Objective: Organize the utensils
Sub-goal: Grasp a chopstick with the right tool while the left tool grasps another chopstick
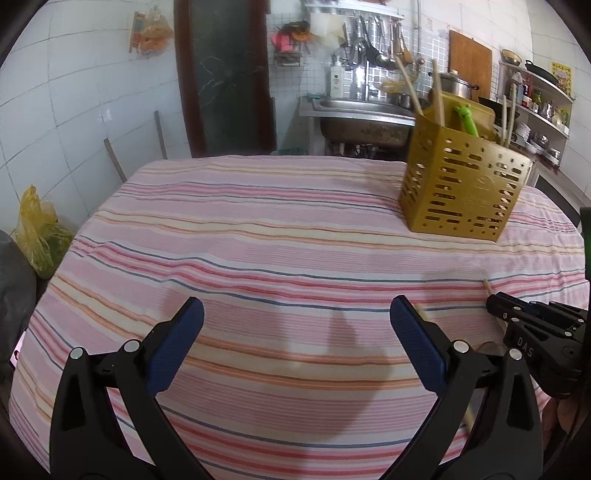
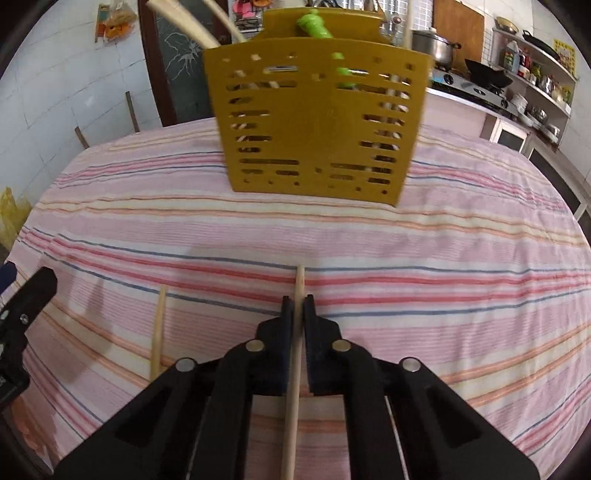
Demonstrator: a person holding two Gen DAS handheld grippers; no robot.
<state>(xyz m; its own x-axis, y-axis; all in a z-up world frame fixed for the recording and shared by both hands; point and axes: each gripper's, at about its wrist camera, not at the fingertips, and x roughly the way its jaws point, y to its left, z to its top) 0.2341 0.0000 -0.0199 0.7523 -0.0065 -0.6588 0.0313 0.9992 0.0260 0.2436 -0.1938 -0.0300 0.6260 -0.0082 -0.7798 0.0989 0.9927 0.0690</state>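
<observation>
A gold slotted utensil holder (image 1: pixel 463 190) stands on the striped tablecloth at the far right; it also shows in the right wrist view (image 2: pixel 314 125). It holds wooden utensils and a green-handled item (image 2: pixel 317 27). My right gripper (image 2: pixel 297 301) is shut on a wooden chopstick (image 2: pixel 295 354) that lies along its fingers just above the cloth. A second chopstick (image 2: pixel 158 332) lies on the cloth to its left. My left gripper (image 1: pixel 297 314) is open and empty over the cloth. The right gripper (image 1: pixel 491 301) shows at the right of the left wrist view.
The table (image 1: pixel 258 229) is covered by a pink striped cloth. A steel sink (image 1: pixel 362 118) and hanging utensils stand behind. A stove with pots (image 2: pixel 476 85) and shelves lie at the right. A yellow bag (image 1: pixel 37 232) sits at the left of the table.
</observation>
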